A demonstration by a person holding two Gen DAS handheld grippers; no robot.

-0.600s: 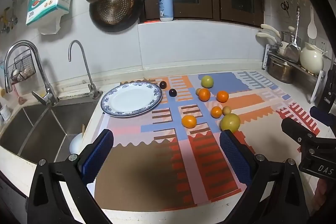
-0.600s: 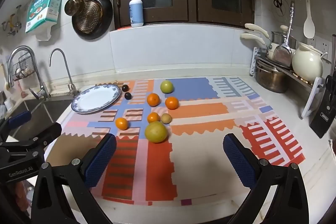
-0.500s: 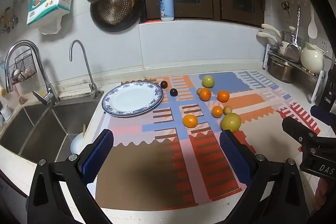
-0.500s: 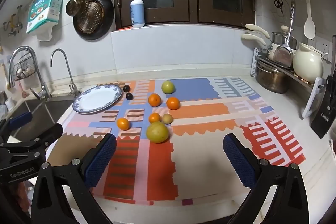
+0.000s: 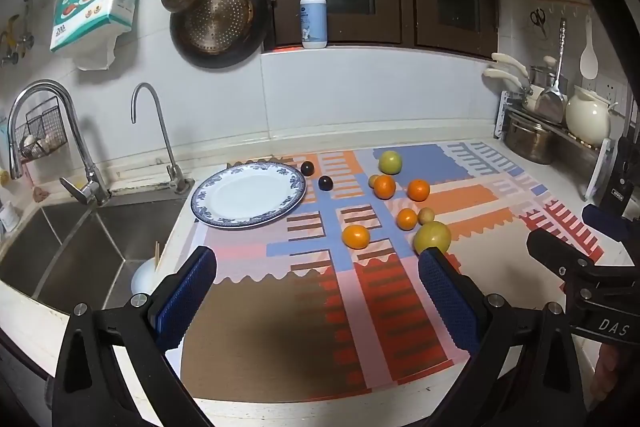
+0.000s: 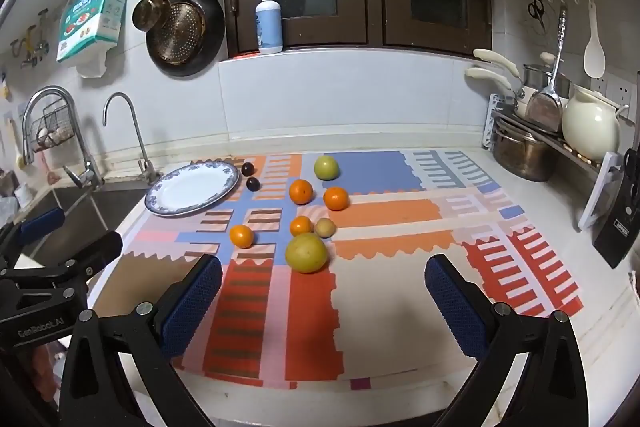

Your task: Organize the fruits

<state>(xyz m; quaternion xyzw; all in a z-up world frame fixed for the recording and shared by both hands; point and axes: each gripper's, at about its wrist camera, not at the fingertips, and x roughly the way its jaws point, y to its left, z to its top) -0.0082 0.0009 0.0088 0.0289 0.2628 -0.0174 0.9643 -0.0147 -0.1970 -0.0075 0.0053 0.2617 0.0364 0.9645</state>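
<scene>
An empty blue-rimmed white plate (image 5: 208, 205) (image 6: 158, 205) lies at the mat's left end. Right of it are two dark plums (image 5: 325, 183) (image 6: 252, 183), several oranges (image 5: 355, 236) (image 6: 241, 235), a green apple (image 5: 390, 162) (image 6: 326, 167), a large yellow-green fruit (image 5: 432, 236) (image 6: 306, 252) and a small yellowish fruit (image 6: 325, 227). My left gripper (image 5: 318, 297) is open and empty, above the mat's near edge. My right gripper (image 6: 324, 301) is open and empty, just short of the large yellow-green fruit.
A patterned mat (image 6: 384, 211) covers the counter. A sink (image 5: 68, 243) with two taps is at the left. A rack with a pot (image 6: 520, 155), a jug and a knife block (image 6: 618, 223) stands at the right. Pans hang on the back wall.
Both views shift slightly; the fruits and plate sit a little further right in frame. Both grippers stay open and nothing on the mat has moved.
</scene>
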